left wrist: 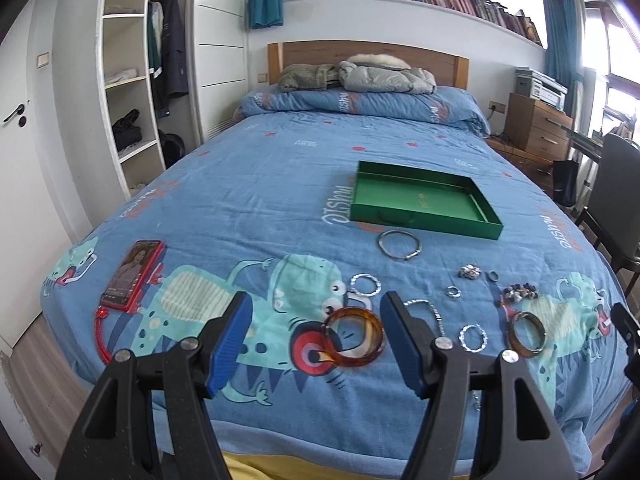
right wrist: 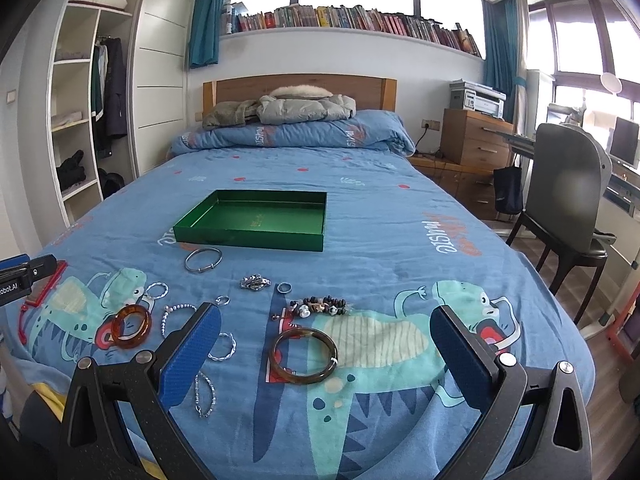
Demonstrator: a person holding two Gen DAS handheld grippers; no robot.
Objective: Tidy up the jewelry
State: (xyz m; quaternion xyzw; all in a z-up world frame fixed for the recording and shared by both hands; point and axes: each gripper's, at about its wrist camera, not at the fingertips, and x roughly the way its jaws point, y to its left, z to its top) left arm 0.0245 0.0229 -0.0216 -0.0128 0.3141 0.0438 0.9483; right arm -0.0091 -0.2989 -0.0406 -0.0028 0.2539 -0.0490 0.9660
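Note:
An empty green tray (left wrist: 424,220) (right wrist: 248,239) lies on the blue bedspread. In front of it lies scattered jewelry: a silver bangle (left wrist: 399,243) (right wrist: 203,259), a wide amber bangle (left wrist: 353,337) (right wrist: 131,327), a thin brown bangle (left wrist: 527,334) (right wrist: 303,355), twisted silver rings (left wrist: 365,283), a bead bracelet (right wrist: 320,305) and small rings (right wrist: 284,288). My left gripper (left wrist: 316,312) hangs open just short of the amber bangle. Above the thin brown bangle, my right gripper (right wrist: 326,322) stands wide open, holding nothing.
A red-cased phone (left wrist: 134,274) with a red cord lies at the bed's left. Folded duvet and jackets (right wrist: 280,110) sit at the headboard. A wardrobe (left wrist: 128,80) stands left; a chair (right wrist: 568,200) and drawers (right wrist: 472,140) stand right.

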